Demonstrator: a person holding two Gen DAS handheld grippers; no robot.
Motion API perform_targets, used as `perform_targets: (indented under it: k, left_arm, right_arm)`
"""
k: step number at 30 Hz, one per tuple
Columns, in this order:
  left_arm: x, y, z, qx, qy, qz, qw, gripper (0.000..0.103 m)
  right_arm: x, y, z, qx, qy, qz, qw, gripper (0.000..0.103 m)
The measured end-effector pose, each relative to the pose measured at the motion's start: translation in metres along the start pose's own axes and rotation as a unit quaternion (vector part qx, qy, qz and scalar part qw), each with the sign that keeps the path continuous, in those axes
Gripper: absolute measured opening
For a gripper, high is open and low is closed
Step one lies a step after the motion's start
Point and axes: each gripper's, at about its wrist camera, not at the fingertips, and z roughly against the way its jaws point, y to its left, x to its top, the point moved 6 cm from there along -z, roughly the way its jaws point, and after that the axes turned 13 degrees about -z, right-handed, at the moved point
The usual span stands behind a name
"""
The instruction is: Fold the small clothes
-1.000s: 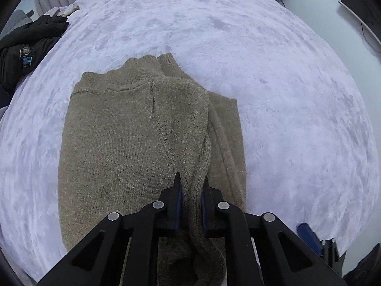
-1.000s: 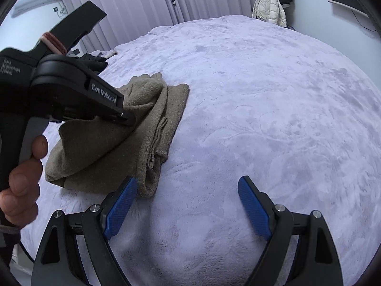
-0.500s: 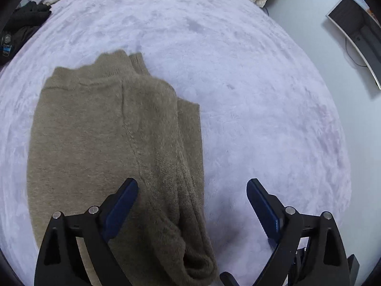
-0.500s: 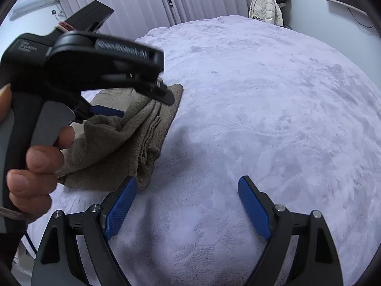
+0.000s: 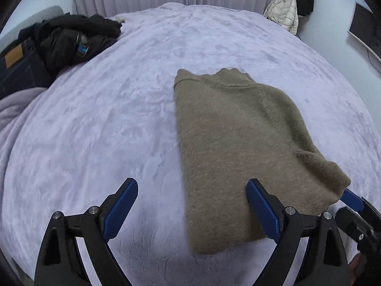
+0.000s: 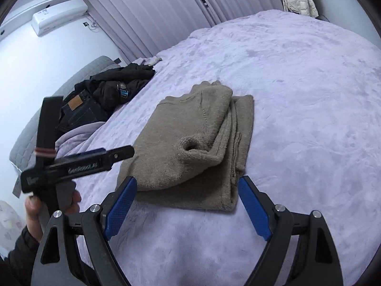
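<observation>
A tan knit sweater point(image 5: 238, 147) lies folded lengthwise on the lilac bed cover point(image 5: 95, 131), collar at the far end. In the right wrist view the sweater point(image 6: 190, 138) has a sleeve laid over its body, the cuff point(image 6: 188, 144) gaping toward me. My left gripper point(image 5: 191, 186) is open and holds nothing; it hovers at the sweater's near left edge, with its right finger over the knit. My right gripper point(image 6: 187, 181) is open too, and the sweater's near hem lies between and beyond its fingertips, untouched. A hand point(image 6: 35, 205) holds the left tool at the left.
A heap of black jacket and dark jeans point(image 5: 59, 45) sits at the bed's far left by a grey headboard point(image 6: 47, 109). A white puffer jacket point(image 5: 284, 14) hangs by the curtains, and a dark screen point(image 5: 364, 31) is on the right wall. Bare cover spreads right of the sweater.
The left gripper let go of the folded sleeve, opened wide and swung left, off the sweater. The right gripper turned toward the sweater, so its near hem now lies between the fingers.
</observation>
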Motion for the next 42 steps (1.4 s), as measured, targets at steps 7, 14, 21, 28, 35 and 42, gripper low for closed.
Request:
perform_targets:
  k: [7,14,21,28,35,42]
  left_arm:
    - [-0.009,-0.006,-0.020,-0.022,0.010,0.012,0.9996,0.093]
    - [-0.012,-0.009,-0.023,-0.032,0.006,0.012,0.9994,0.093]
    - [-0.011,-0.008,-0.016,-0.023,0.000,0.007,0.9997,0.093]
    - [0.001,-0.011,0.013,-0.030,-0.040,-0.007,0.9987,0.093]
    - [-0.026,-0.006,-0.042,-0.079,0.028,0.041,0.9956,0.103]
    - [-0.010,0.014,-0.019,-0.067,-0.014,0.064,0.9956,0.103]
  right_arm:
    - [0.021,0.000,-0.036,0.051,0.039,-0.088,0.994,0.041]
    - [0.025,-0.006,-0.049,0.020,0.059,-0.090,0.994,0.036]
    - [0.027,0.000,-0.053,0.006,0.057,-0.066,0.996,0.029]
    - [0.038,0.028,-0.012,0.012,0.010,-0.015,1.000,0.016]
    - [0.010,-0.032,-0.046,-0.032,0.042,-0.069,0.996,0.016]
    - [0.028,-0.009,-0.013,-0.030,0.013,-0.020,0.999,0.032]
